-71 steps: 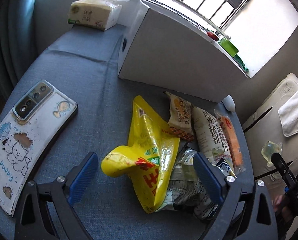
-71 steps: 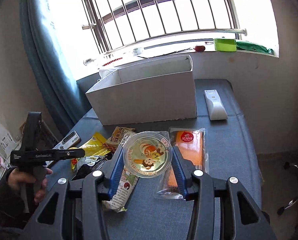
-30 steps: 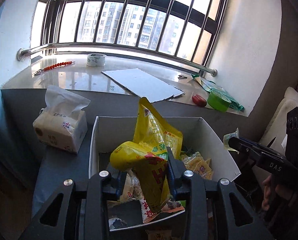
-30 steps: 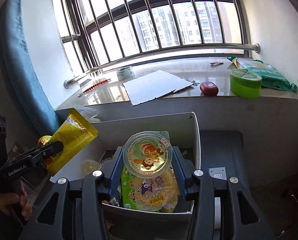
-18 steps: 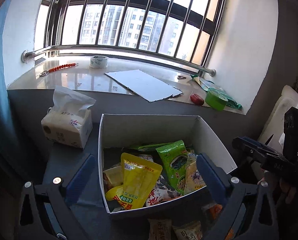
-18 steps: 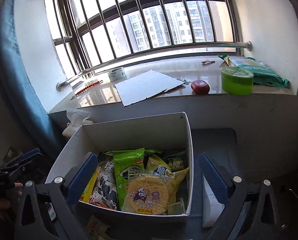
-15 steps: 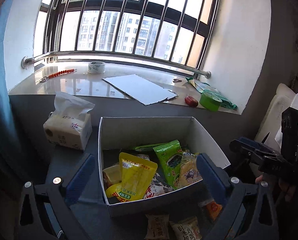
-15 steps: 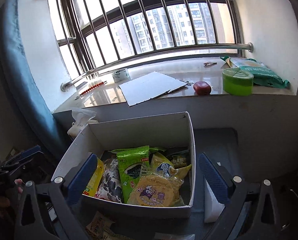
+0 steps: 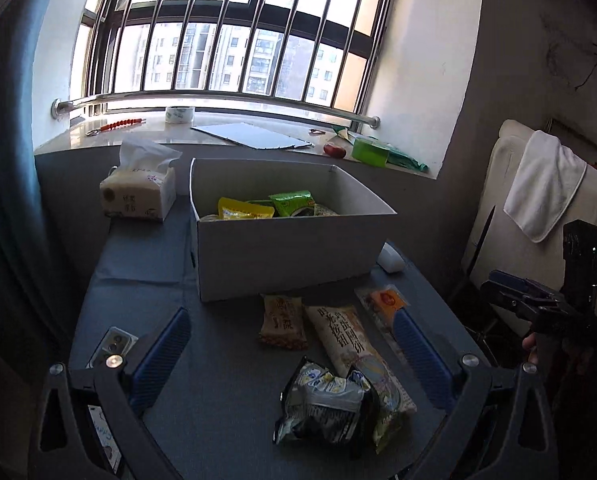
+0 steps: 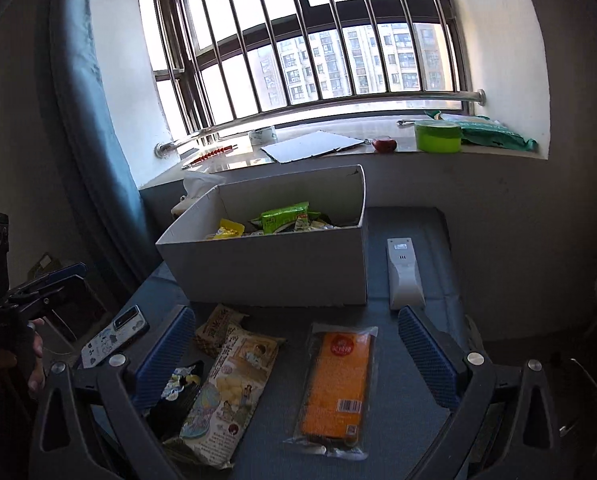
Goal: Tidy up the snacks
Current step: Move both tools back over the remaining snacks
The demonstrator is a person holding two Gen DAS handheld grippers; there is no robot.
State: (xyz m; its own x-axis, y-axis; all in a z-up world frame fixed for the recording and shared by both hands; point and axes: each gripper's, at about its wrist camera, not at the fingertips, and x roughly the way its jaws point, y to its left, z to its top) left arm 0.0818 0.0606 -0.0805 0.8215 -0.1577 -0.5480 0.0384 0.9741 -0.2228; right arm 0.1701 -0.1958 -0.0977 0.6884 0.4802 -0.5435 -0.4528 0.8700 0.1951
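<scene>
On the table (image 9: pixel 146 280), in front of my tongs, sits the white box (image 9: pixel 282 256), with a yellow bag (image 9: pixel 245 211) and a green bag (image 9: pixel 292 202) showing above its rim among other packets I can't make out. Four snacks lie on the blue cloth just before the box: a small tan pack (image 9: pixel 283 322) nearest its front wall, a long pale pack (image 9: pixel 350 344) beside it, an orange pack (image 10: pixel 336 384) to the right of that, and a crumpled dark bag (image 9: pixel 322 408) nearest me, overlapping the long pack's near end. My left tongs (image 9: pixel 294 356) are spread wide with nothing between the blue pads (image 9: pixel 160 354), hanging above the tan pack, the long one and the dark bag. My right tongs (image 10: pixel 294 354) are spread wide too, gripping nothing, above the orange pack and the long pack. From the right camera my left hand (image 10: pixel 14 360) shows at the left edge, off the table. A white remote (image 10: pixel 404 272) lies just right of the box, apart from it. A phone (image 10: pixel 116 336) in a cartoon case rests near the table's left edge. A tissue pack (image 9: pixel 138 192) stands left of the box at the back. Behind, on the windowsill (image 10: pixel 338 156), are a tape roll (image 9: pixel 179 114), a flat grey board (image 9: pixel 252 136), a small red thing (image 10: pixel 384 144) and a green tub (image 10: pixel 437 136). A white towel (image 9: pixel 542 188) hangs over a pale chair back on the right.
</scene>
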